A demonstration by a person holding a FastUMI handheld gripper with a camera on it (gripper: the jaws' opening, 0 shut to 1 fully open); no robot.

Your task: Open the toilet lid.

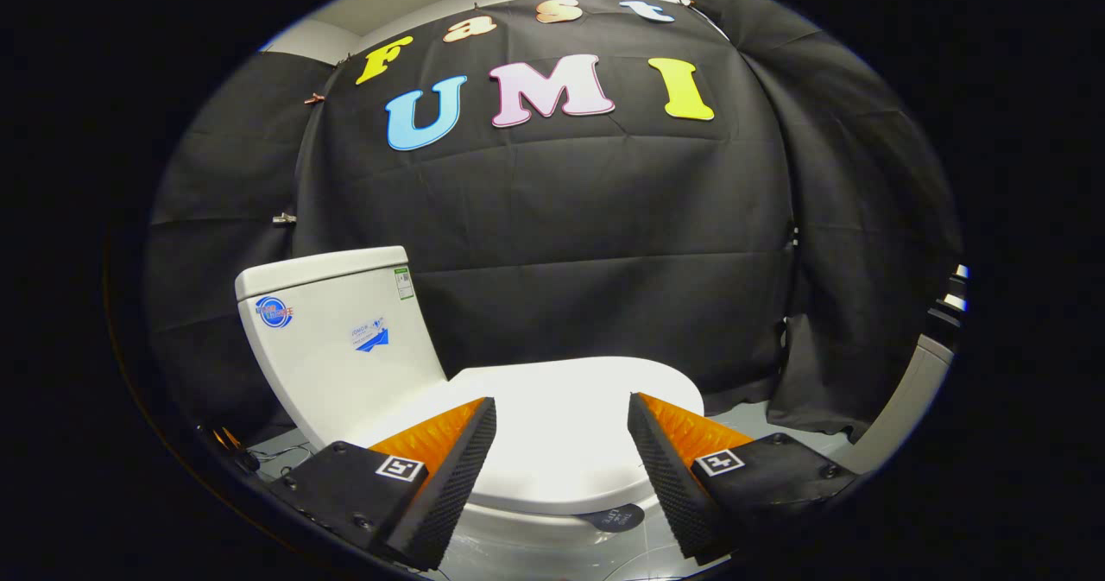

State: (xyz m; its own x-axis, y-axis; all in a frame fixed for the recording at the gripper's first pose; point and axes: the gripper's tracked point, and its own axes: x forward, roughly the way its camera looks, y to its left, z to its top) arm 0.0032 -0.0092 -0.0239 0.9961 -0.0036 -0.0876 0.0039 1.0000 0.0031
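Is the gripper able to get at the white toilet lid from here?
Probably yes: the gripper is open, and the closed white toilet lid lies just ahead between its fingers, with nothing in between.

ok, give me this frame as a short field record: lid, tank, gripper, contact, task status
lid: lid down, flat over the bowl, between and just beyond the fingers
tank: tank upright behind the lid, stickers on its front
gripper: gripper open, fingers spread wide either side of the lid's front
contact: none visible; fingers look apart from the lid, though depth is hard to judge
floor: floor pale, showing beside the toilet
task status: lid not yet lifted
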